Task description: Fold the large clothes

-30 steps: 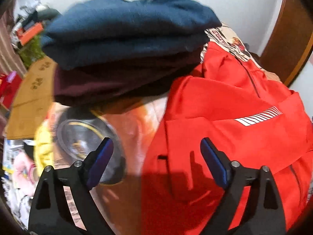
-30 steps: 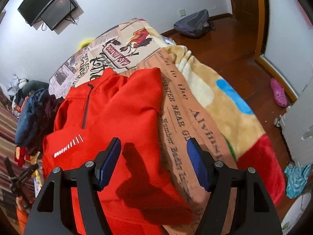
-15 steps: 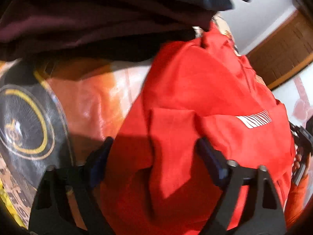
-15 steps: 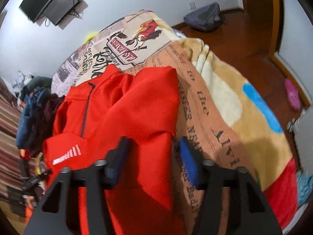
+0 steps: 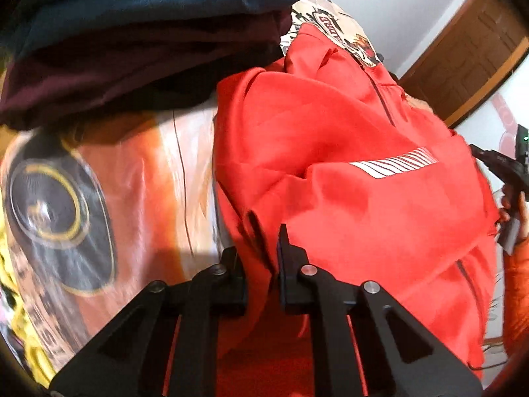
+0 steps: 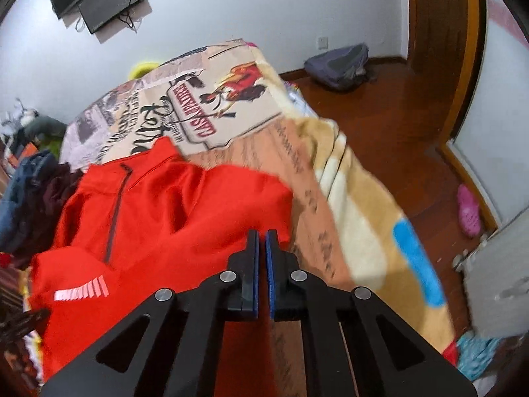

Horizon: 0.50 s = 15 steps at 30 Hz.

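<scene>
Both grippers have dropped onto the red jacket [image 5: 347,172] spread on the printed blanket [image 6: 347,198]. The left gripper [image 5: 261,251] has just clamped its near-left hem, the right gripper [image 6: 262,248] its near-right edge. The fabric looks light, limp and slippery, best held at the hem corners.

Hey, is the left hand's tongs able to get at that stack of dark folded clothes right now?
Probably not yet: the left tongs have just closed on the red jacket, so they are occupied. The dark stack lies beyond, with nothing between.
</scene>
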Motion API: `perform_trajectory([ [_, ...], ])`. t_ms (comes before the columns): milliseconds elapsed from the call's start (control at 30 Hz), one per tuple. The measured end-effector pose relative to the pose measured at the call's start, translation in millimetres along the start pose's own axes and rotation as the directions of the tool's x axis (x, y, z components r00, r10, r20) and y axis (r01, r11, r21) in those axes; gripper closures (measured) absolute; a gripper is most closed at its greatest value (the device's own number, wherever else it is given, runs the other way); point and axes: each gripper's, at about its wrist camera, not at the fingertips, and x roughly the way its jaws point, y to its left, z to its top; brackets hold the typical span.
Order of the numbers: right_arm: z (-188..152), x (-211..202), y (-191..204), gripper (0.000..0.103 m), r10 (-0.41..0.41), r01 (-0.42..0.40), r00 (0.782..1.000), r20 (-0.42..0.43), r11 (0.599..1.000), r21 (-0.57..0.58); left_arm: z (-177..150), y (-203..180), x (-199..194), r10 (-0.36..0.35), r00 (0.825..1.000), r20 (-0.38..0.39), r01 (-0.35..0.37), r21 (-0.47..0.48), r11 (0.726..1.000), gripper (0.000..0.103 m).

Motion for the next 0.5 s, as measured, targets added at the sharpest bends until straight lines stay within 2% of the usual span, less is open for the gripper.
perform_trajectory([
  [67, 7.6, 1.6, -2.2, 0.100, -0.024, 0.024, 1.000, -0.017, 1.000, 0.008, -7.6, -4.0, -3.1, -0.010, 1.000, -0.004, 0.010, -0.004, 1.000, 0.092],
  [133, 9.9, -1.6, -4.2, 0.100, -0.002, 0.002, 0.999, -0.042, 1.000, 0.010, -11.9, -9.9, -7.2, 0.026, 1.000, -0.002, -0.025, 0.039, 0.999, 0.092],
  [200, 6.0, -15.6, -4.9, 0.100, 0.024, -0.024, 0.999, -0.022, 1.000, 0.003, -12.6, -8.1, -11.7, 0.074, 0.997, -0.002, -0.074, 0.069, 0.995, 0.089],
  [267, -2.6, -30.2, -2.3, 0.099, 0.034, -0.034, 0.999, -0.022, 0.999, -0.029, -8.9, -13.2, -11.6, 0.144, 0.990, -0.001, -0.143, 0.099, 0.985, 0.078],
  [300, -7.7, -37.0, -1.2, 0.097, 0.043, -0.045, 0.999, -0.030, 0.998, -0.046, -8.4, -11.9, -13.8, 0.171, 0.985, 0.002, -0.170, 0.107, 0.980, 0.067],
  [333, -15.9, -45.7, -1.2, 0.093, 0.056, -0.058, 0.997, -0.045, 0.996, -0.060, -8.0, -12.1, -15.5, 0.193, 0.981, 0.009, -0.193, 0.112, 0.975, 0.058],
  [367, -20.3, -50.3, -1.1, 0.086, 0.062, -0.066, 0.997, -0.056, 0.996, -0.068, -7.8, -12.0, -18.1, 0.206, 0.978, 0.018, -0.207, 0.113, 0.972, 0.056],
  [400, -28.6, -58.7, -1.8, 0.082, 0.073, -0.078, 0.995, -0.067, 0.994, -0.080, -9.4, -9.2, -21.1, 0.209, 0.978, 0.022, -0.210, 0.114, 0.971, 0.055],
  [467, -46.5, -79.8, -4.6, 0.060, 0.094, -0.099, 0.994, -0.057, 0.990, -0.098, -9.9, -8.0, -27.2, 0.217, 0.976, 0.030, -0.219, 0.116, 0.969, 0.055],
  [500, -53.1, -87.5, -6.8, 0.057, 0.099, -0.103, 0.994, -0.046, 0.989, -0.102, -11.5, -5.7, -32.6, 0.226, 0.973, 0.036, -0.229, 0.119, 0.966, 0.054],
])
